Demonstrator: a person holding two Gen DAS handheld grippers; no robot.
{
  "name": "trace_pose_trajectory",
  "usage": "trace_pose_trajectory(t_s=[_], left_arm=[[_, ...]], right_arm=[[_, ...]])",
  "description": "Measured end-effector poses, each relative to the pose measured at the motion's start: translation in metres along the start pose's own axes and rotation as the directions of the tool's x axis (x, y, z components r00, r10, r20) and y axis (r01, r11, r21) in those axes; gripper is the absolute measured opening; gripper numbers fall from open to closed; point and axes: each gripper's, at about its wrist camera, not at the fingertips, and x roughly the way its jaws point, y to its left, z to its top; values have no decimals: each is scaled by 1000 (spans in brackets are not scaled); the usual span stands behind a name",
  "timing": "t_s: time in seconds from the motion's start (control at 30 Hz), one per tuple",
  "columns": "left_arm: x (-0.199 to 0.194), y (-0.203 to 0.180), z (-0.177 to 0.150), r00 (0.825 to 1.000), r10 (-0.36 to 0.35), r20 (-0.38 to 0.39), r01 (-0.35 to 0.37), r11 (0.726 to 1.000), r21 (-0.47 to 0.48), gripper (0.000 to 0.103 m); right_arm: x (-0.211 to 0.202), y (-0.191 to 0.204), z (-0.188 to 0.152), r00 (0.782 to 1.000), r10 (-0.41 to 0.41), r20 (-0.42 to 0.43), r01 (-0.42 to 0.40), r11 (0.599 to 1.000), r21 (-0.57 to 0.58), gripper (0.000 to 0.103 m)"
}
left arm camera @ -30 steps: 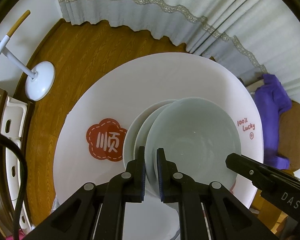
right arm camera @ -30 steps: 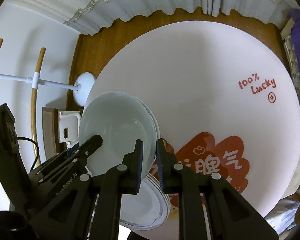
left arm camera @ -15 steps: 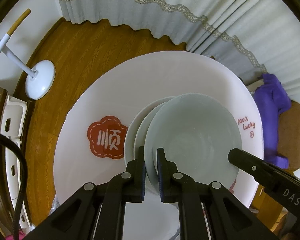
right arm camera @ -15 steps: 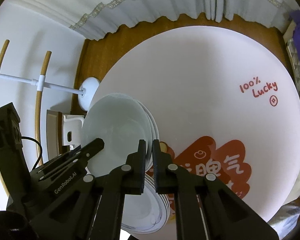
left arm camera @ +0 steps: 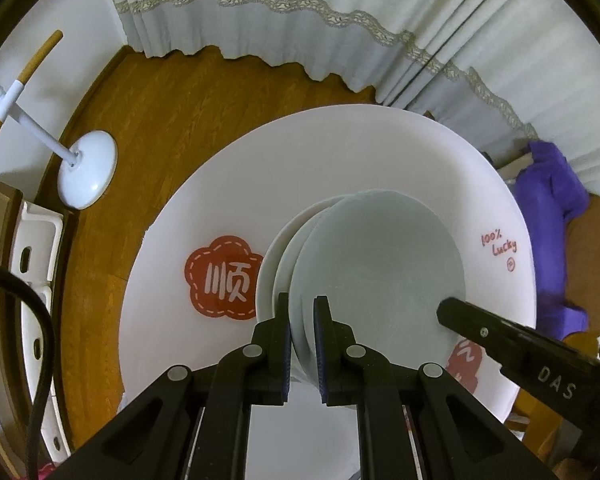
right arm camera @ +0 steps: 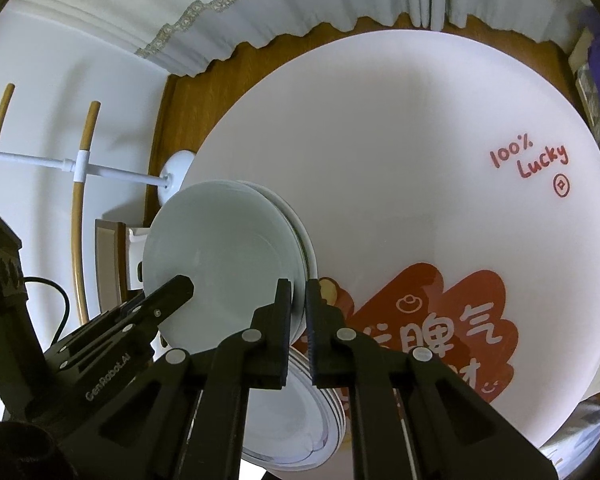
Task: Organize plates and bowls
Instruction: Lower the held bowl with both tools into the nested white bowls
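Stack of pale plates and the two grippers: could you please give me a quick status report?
Left gripper shut on plate stack rim. Right gripper shut on opposite rim. More white plates below on round table. Nothing in the way.

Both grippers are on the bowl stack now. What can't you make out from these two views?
- Bowl stack count: rims overlap, both views.
- White plates below: right gripper covers them.
- Left gripper pad contact: hidden behind the rim.
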Motion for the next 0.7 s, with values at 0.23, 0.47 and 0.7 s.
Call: trace_pose_trajectory(t_s=[0.23,0.47,0.7], left_arm=[[-1,-1,1,1000,5,-3,-5,1000,5,6],[-1,0,2,1000,1,-4,-1,1000,3,6],[-1,-3,1,1000,20,-4,-20,1000,16,6]], right_arm=[[0,0,1,1000,-14,5,14,1000,-2,7],[-3,1,0,999,-36,-7,37,999,10,14],[4,-9,0,1000,-24,-21,24,999,30,23]])
